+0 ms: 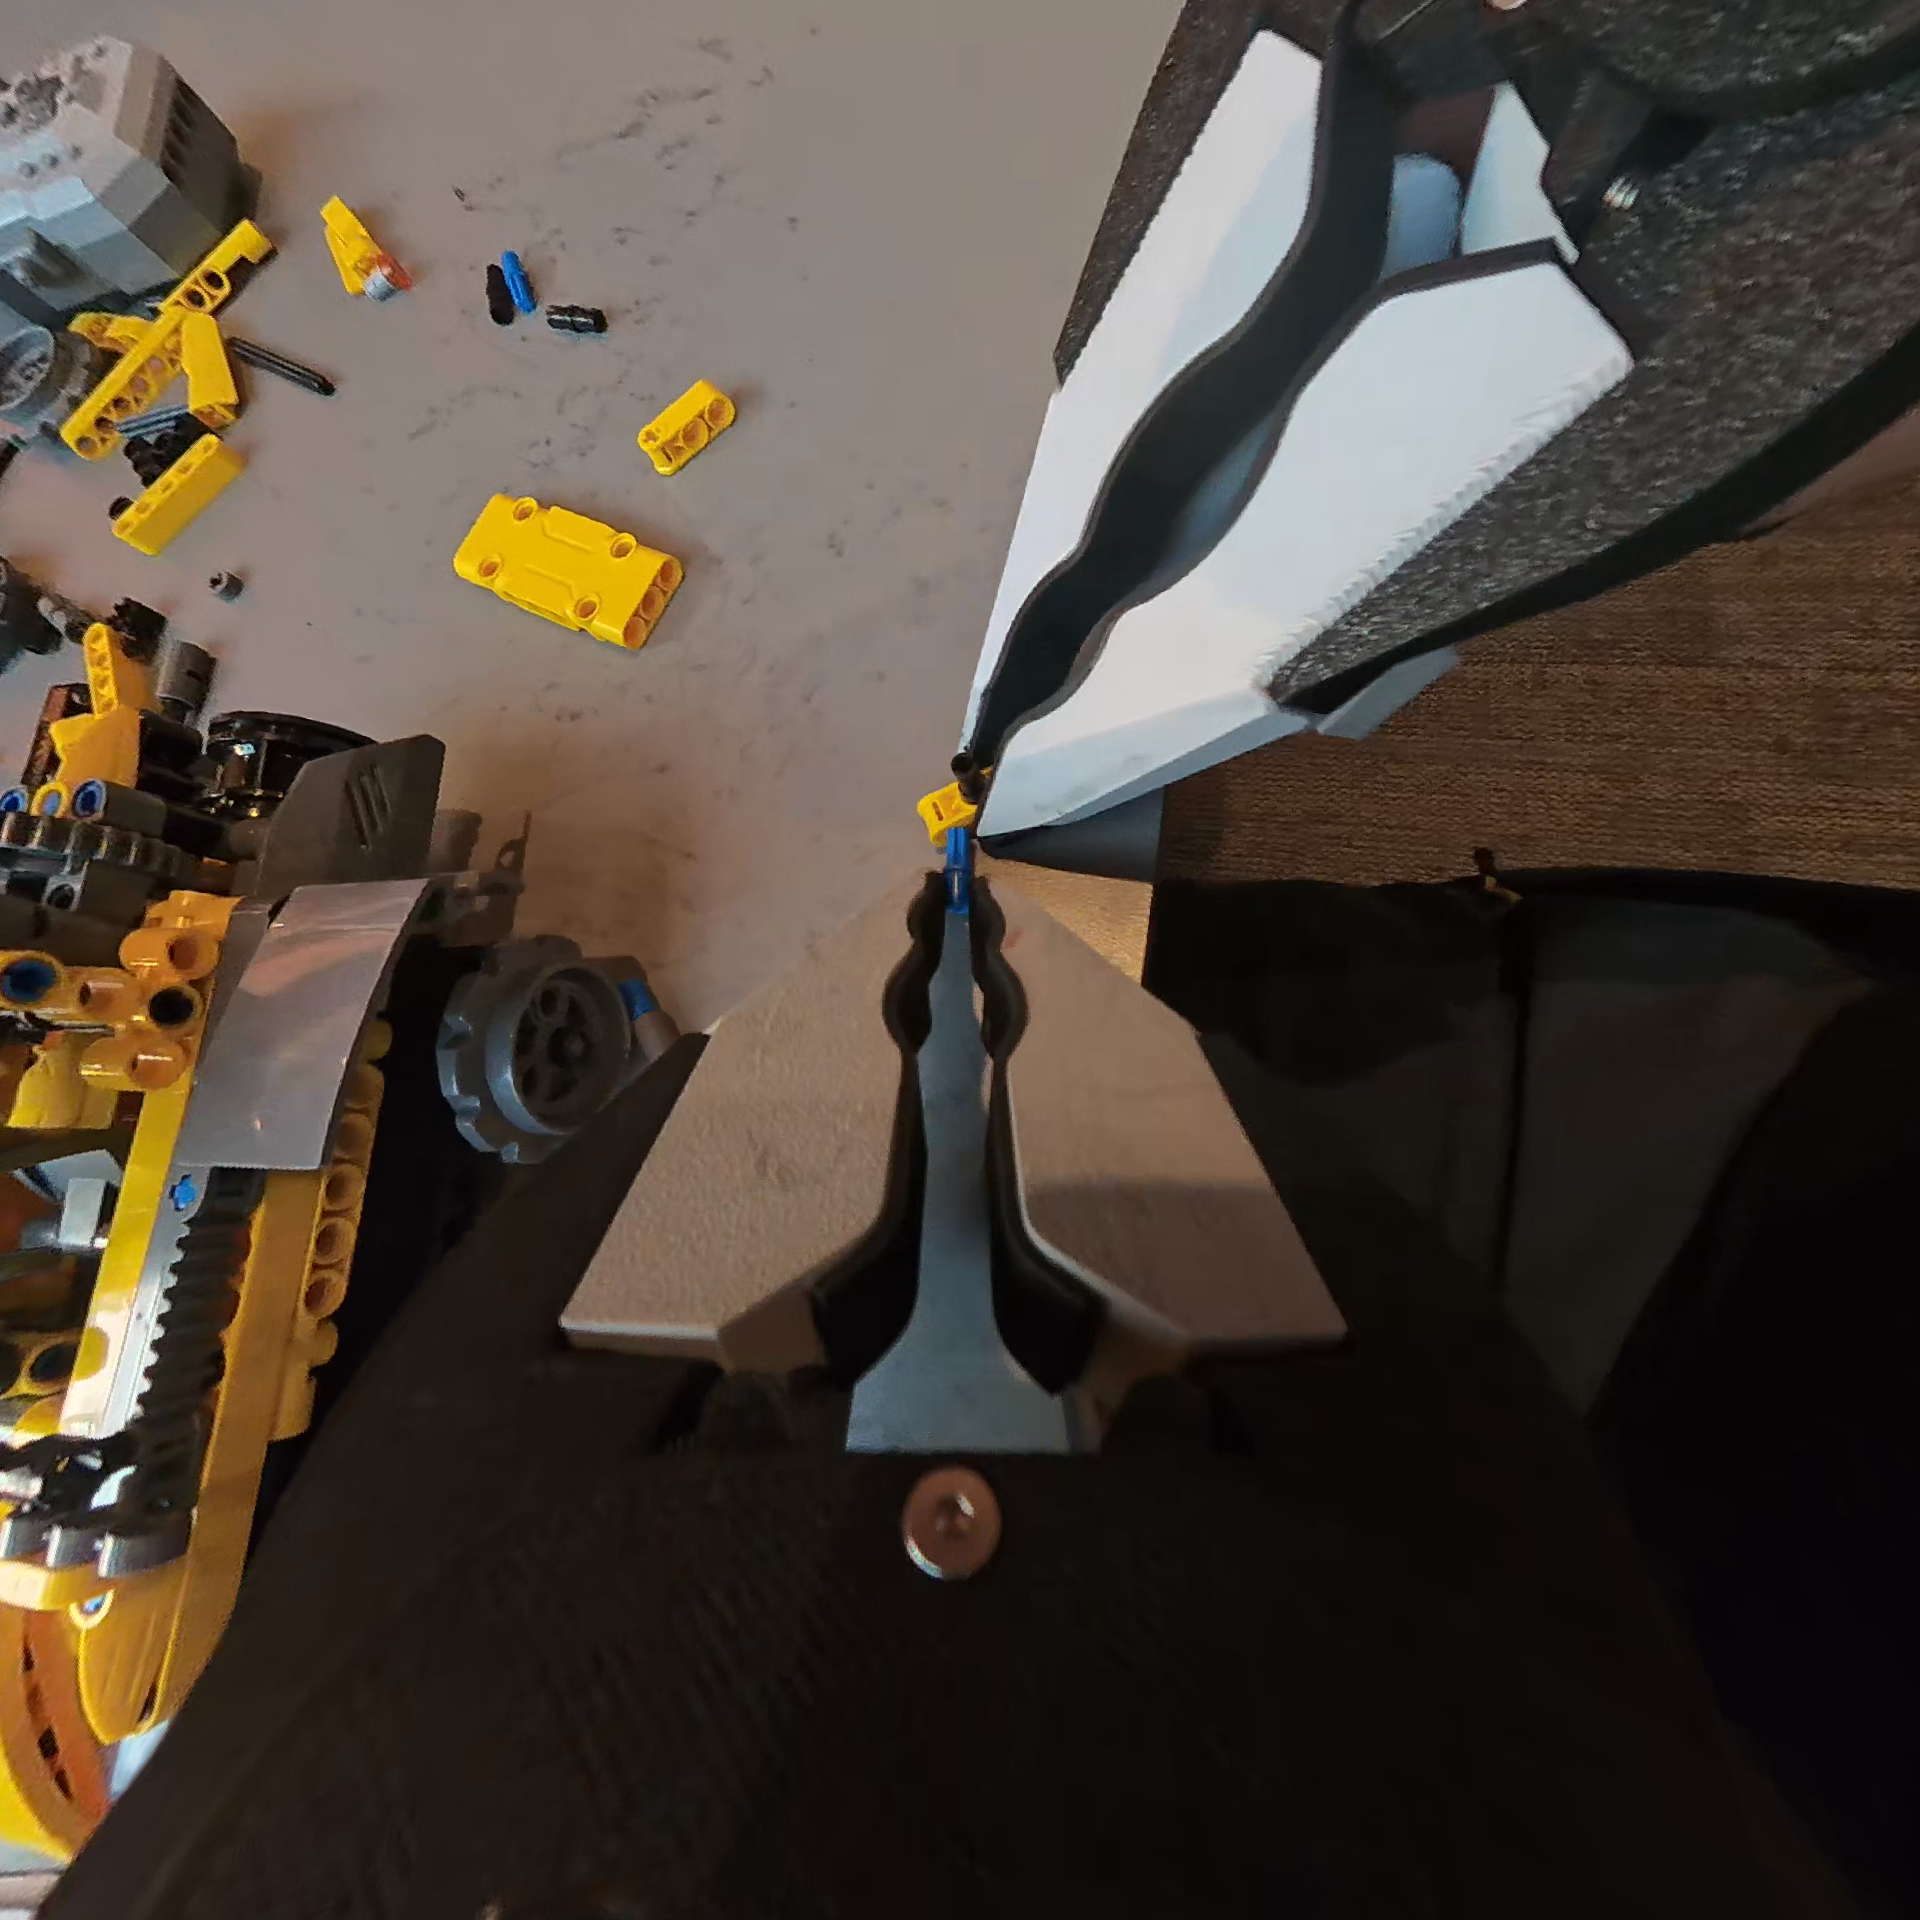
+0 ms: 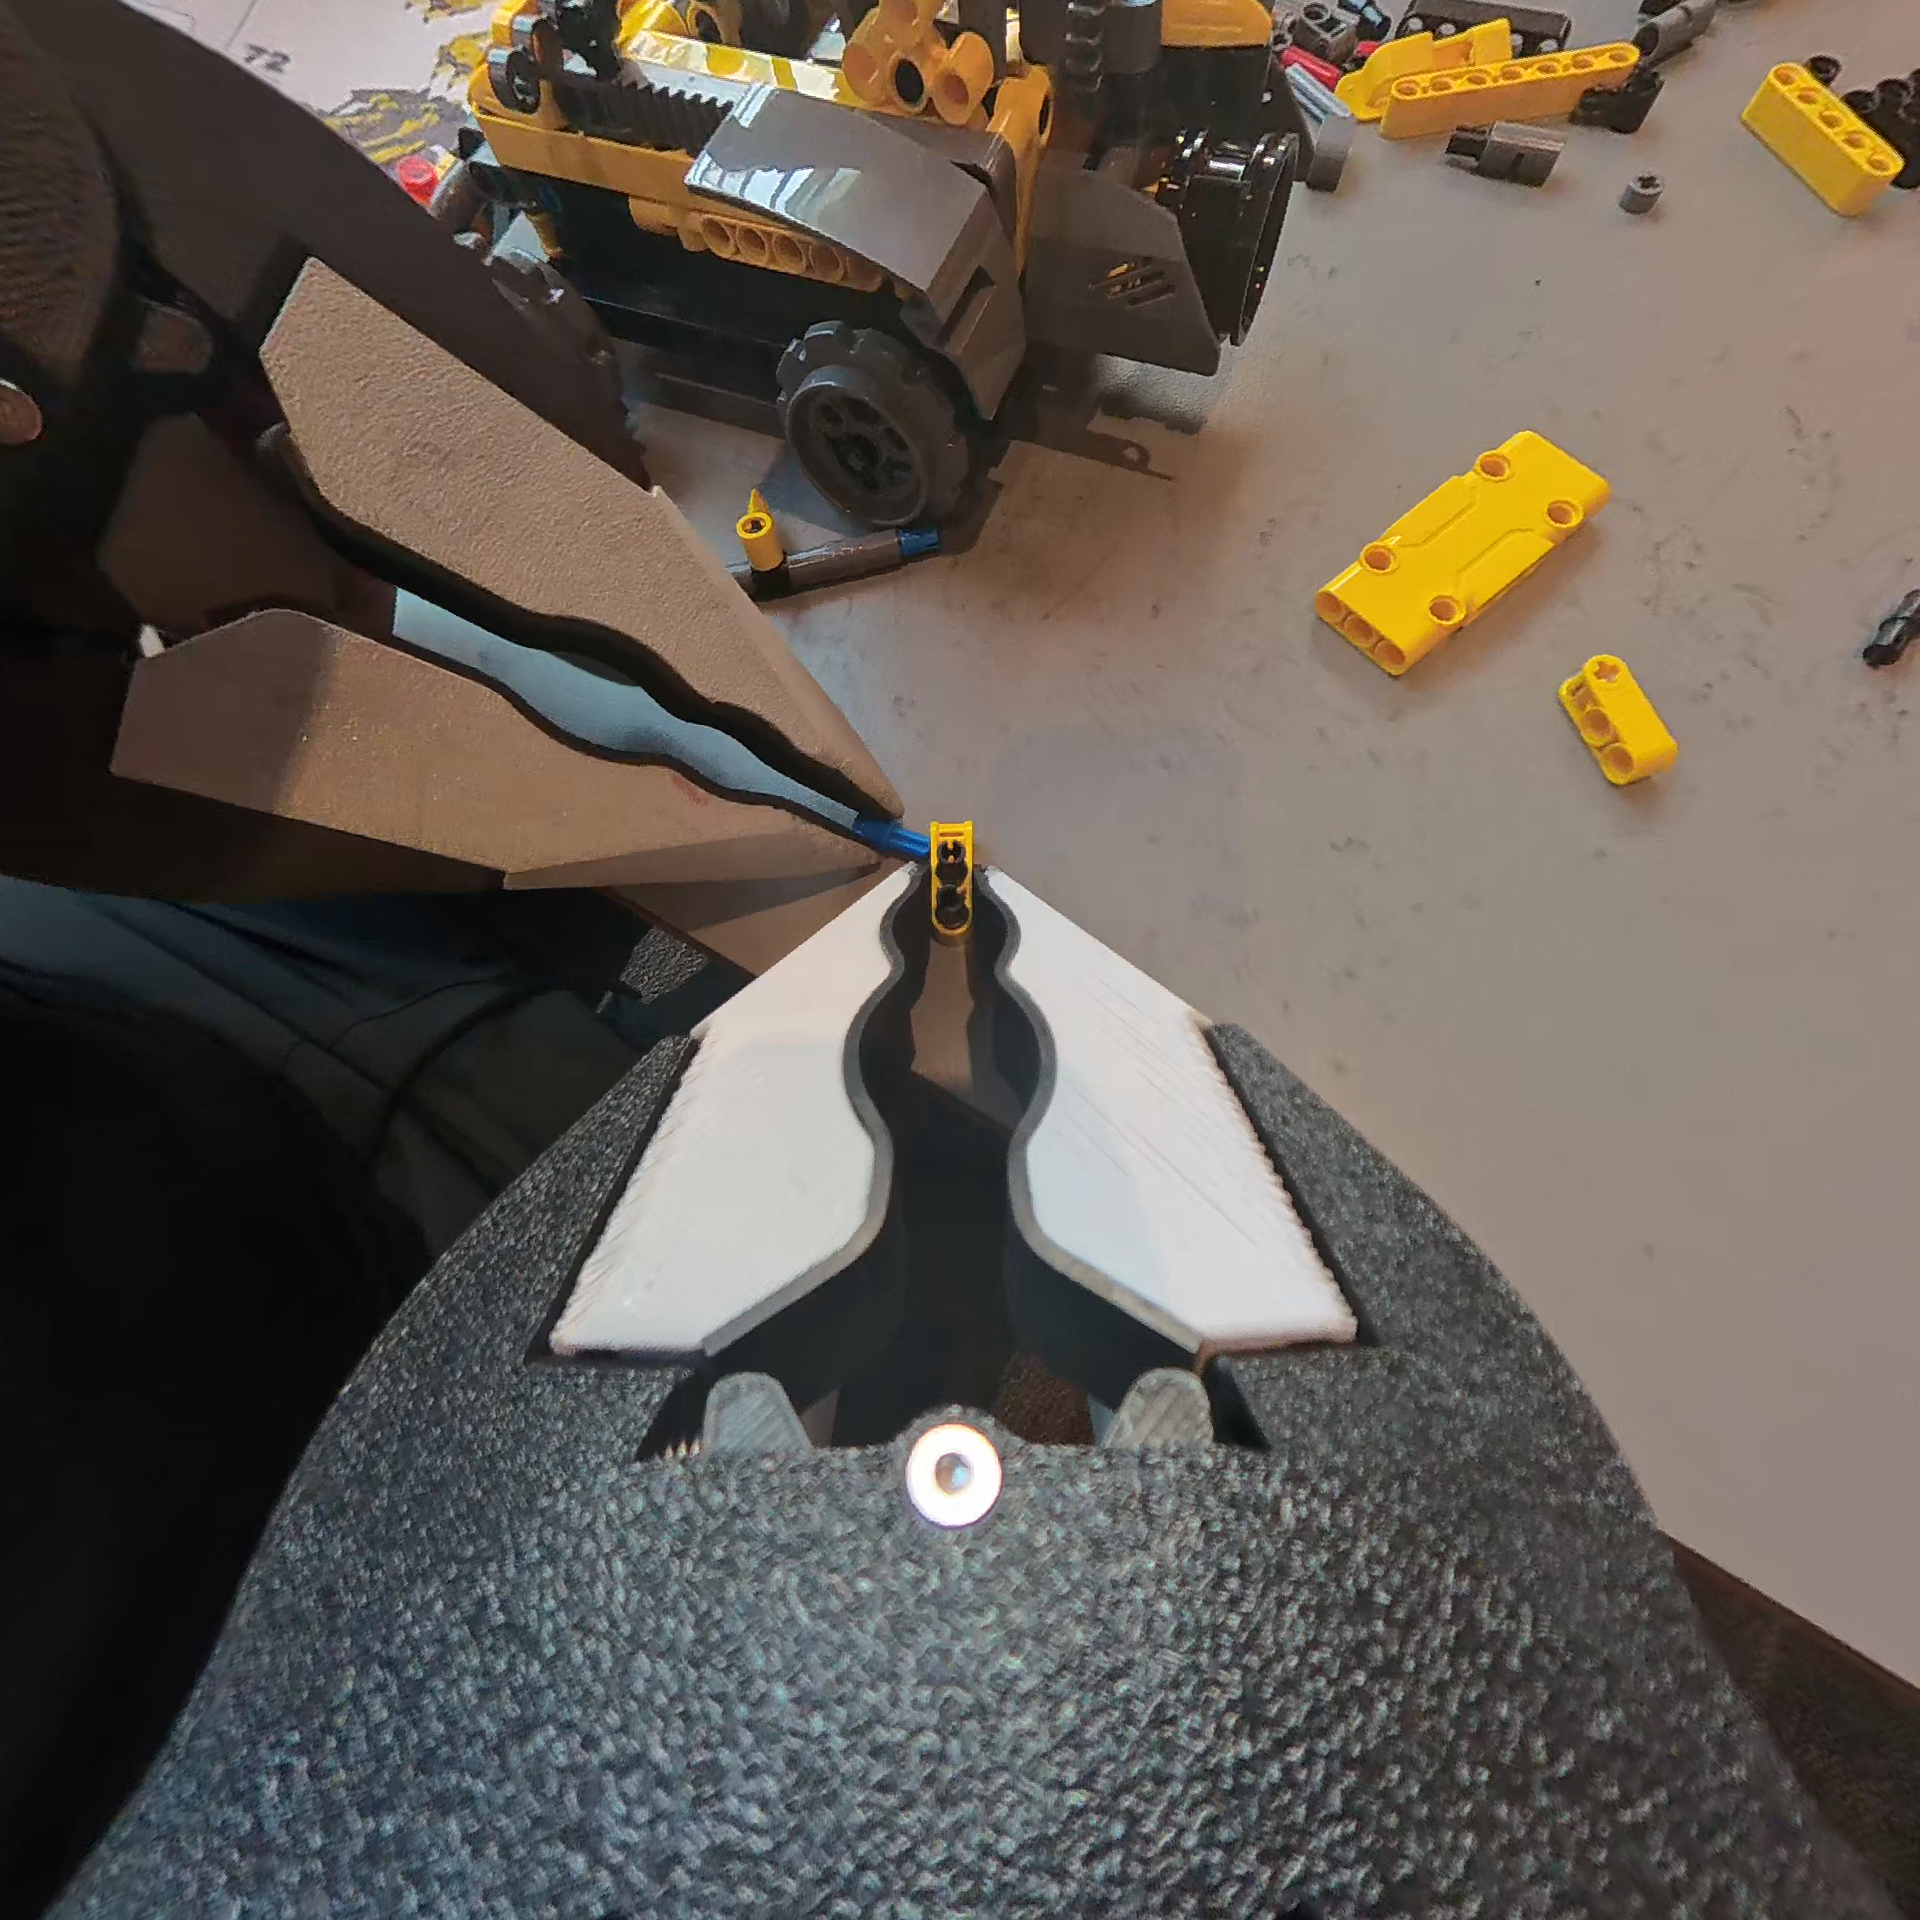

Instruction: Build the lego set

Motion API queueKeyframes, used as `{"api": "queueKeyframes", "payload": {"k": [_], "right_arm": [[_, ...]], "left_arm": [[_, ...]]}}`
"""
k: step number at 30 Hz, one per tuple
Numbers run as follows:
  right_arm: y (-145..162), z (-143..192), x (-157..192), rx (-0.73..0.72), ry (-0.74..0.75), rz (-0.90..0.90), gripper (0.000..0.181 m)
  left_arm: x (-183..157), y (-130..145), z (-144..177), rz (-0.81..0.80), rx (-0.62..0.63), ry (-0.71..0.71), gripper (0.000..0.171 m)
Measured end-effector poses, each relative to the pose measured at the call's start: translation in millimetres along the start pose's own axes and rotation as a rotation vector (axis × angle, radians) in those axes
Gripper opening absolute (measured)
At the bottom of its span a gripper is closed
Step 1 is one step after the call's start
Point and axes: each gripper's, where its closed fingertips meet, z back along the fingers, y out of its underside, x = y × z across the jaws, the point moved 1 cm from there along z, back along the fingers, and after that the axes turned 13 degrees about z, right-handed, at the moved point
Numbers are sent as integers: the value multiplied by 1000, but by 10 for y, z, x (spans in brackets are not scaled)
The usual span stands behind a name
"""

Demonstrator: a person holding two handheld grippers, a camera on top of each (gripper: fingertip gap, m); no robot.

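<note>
My left gripper (image 1: pixel 957 891) is shut on a small blue pin (image 1: pixel 957 868); it shows from the left in the right wrist view (image 2: pixel 883 826), with the pin (image 2: pixel 885 833). My right gripper (image 2: pixel 951 896) is shut on a small yellow connector (image 2: pixel 951 871) that has black pins in its holes. The blue pin's tip meets the connector's side. In the left wrist view the right gripper (image 1: pixel 975 781) comes in from the upper right with the connector (image 1: pixel 943 806). Both are held above the table edge.
A yellow and grey brick-built vehicle (image 2: pixel 862 239) stands on the grey table (image 2: pixel 1351 1039); it also shows at left (image 1: pixel 177 1091). Loose yellow parts lie around: a flat panel (image 2: pixel 1460 551), a short block (image 2: pixel 1618 719), beams (image 2: pixel 1507 88), small pins (image 1: pixel 514 286). My left and right fingertips are right by each other. The right tips stand about 11 cm off the short block (image 2: pixel 1618 719). It is also in sight in the left wrist view (image 1: pixel 689 407).
</note>
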Motion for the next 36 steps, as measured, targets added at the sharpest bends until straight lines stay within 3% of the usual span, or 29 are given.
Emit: {"api": "queueKeyframes", "payload": {"k": [10,17,26,29,36], "right_arm": [[-24,-32,-18,23,38,2,7],[-37,-23,10,-42,-108,-151,8],[-66,-55,13,-88,-166,-220,7],[-79,-63,6,-65,-162,-177,7],[-61,-47,7,-41,-100,-60,7]], "left_arm": [[37,-13,-6,-118,-2,-197,1],[33,1,19,-338,-35,-387,1],[63,14,39,-397,-15,-511,1],[74,11,46,-328,-31,-468,1],[37,30,38,17,-19,-147,1]]}}
